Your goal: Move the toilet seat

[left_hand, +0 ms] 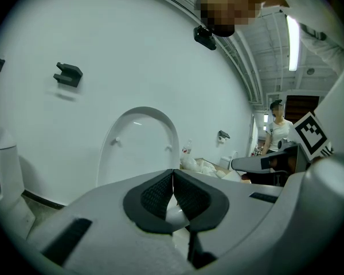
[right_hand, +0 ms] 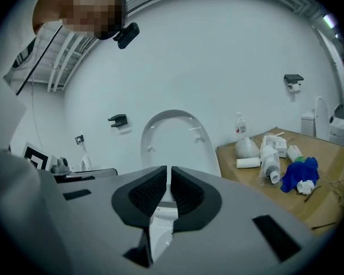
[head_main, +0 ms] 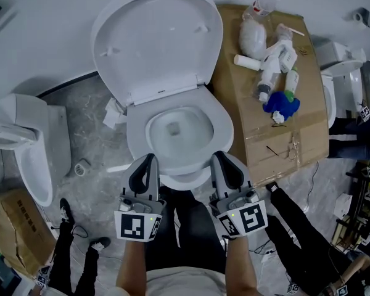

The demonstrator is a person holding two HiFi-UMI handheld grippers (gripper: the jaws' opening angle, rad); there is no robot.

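A white toilet stands against the wall. Its lid (head_main: 154,42) is raised and leans back, and the seat ring (head_main: 225,125) lies flat on the bowl. My left gripper (head_main: 150,158) hovers over the front left of the ring, jaws shut with the pads touching and nothing between them. My right gripper (head_main: 219,156) is over the front right of the ring, its pads closed to a thin slit, empty. In the left gripper view the raised lid (left_hand: 139,145) shows beyond the closed left gripper (left_hand: 172,171). The right gripper view shows the lid (right_hand: 173,139) past the right gripper (right_hand: 168,168).
A flattened cardboard box (head_main: 259,137) lies right of the toilet, carrying bottles (head_main: 270,73), a white bag and a blue cloth (head_main: 282,103). Another toilet (head_main: 24,147) stands at the left. A tape roll (head_main: 81,168) and crumpled tissue (head_main: 114,113) lie on the floor.
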